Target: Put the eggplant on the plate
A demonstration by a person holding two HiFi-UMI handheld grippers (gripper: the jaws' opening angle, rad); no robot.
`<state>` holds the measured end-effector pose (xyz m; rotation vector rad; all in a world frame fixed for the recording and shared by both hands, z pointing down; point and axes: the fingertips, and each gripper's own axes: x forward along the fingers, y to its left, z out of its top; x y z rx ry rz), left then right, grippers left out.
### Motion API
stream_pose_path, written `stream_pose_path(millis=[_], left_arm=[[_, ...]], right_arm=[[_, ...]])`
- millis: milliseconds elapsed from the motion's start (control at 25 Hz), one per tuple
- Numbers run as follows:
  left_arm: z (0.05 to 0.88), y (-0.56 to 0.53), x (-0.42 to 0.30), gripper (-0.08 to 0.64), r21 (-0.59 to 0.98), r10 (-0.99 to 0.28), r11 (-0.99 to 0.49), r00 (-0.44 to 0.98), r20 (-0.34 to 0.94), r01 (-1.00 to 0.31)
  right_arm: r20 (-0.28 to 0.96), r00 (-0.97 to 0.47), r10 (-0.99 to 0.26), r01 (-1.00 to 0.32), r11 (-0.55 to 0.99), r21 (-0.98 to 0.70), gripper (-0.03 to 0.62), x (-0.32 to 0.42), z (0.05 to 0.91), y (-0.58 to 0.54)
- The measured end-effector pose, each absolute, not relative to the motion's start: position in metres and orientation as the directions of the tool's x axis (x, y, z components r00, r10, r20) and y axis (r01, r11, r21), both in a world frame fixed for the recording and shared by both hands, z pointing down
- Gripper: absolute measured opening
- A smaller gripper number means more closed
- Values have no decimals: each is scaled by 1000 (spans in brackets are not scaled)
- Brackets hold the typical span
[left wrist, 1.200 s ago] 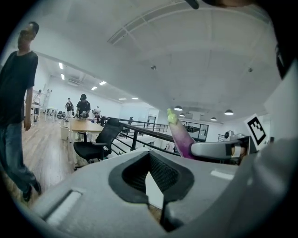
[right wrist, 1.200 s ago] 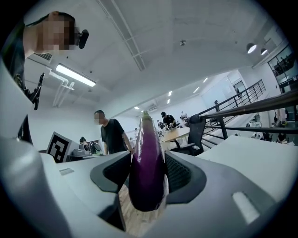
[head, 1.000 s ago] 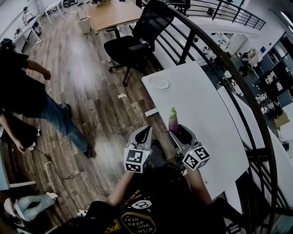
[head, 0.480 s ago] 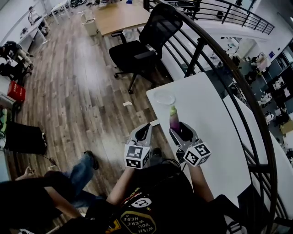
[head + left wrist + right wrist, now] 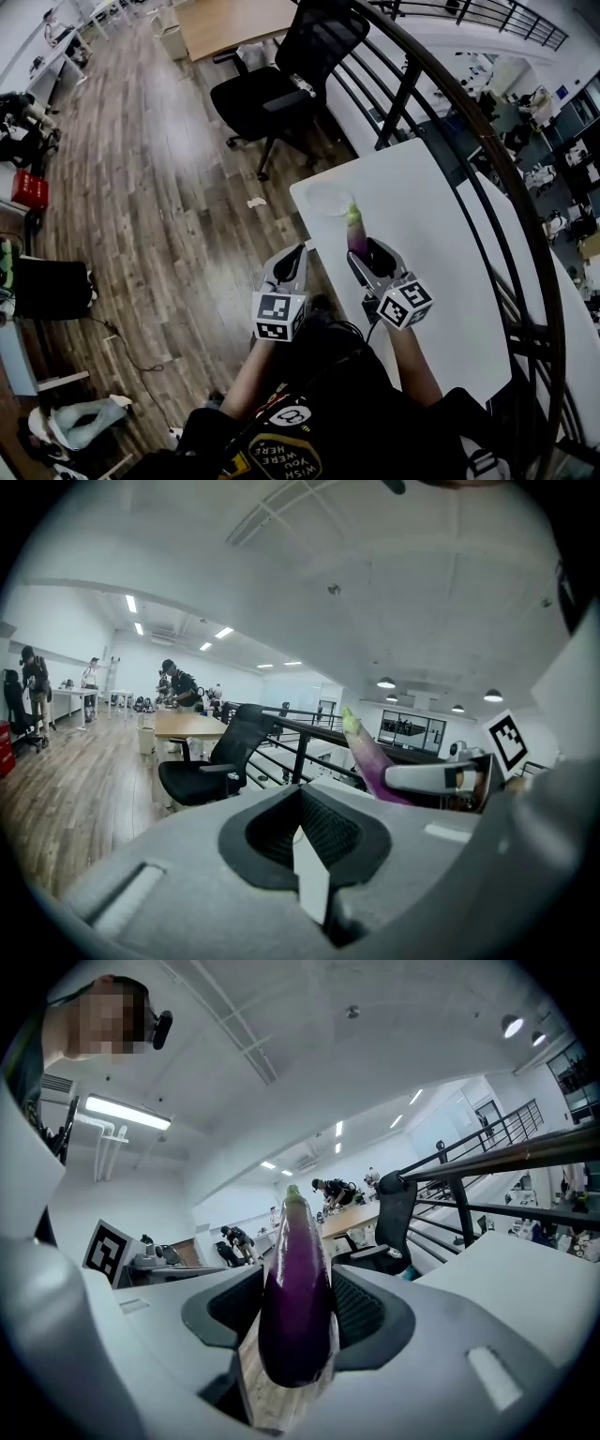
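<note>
My right gripper (image 5: 364,257) is shut on a purple eggplant (image 5: 356,242) with a green stem, held over the white table (image 5: 422,253). In the right gripper view the eggplant (image 5: 297,1302) stands upright between the jaws of the gripper (image 5: 295,1335). A clear plate (image 5: 328,198) lies at the table's near-left corner, just beyond the eggplant's stem tip. My left gripper (image 5: 292,265) hovers off the table's edge over the floor, jaws together on nothing, as the left gripper view (image 5: 309,855) shows. The eggplant (image 5: 370,757) also shows there at the right.
A black office chair (image 5: 281,84) stands beyond the table on the wood floor. A dark metal railing (image 5: 469,141) curves along the table's far side. A wooden desk (image 5: 234,19) is further off. People sit at the far left (image 5: 23,112).
The view has shifted; the right gripper and eggplant now sit closer to the plate. A person who stood at the lower left is gone from view.
</note>
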<state>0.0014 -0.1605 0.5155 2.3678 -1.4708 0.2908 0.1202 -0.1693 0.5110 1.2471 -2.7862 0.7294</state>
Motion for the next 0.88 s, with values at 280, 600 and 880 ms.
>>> stream_pose_path(millis=[280,600,880], left_arm=[[539,-201,-10,5,205,-799,-409,458,389,-889],[555,-264,-31,5,220,-763,-457,507,401,-862],[555,-313,-55,5,249,-728,-506,564,391,-826]], right_arm=[[235,-666,-708,-725,542,-424,227,116,537,-215],[280,-640,-716,-758,529,-381,227,91,548,-268],[344,-581,-738,-810,483,-333,227,77,559,-310]])
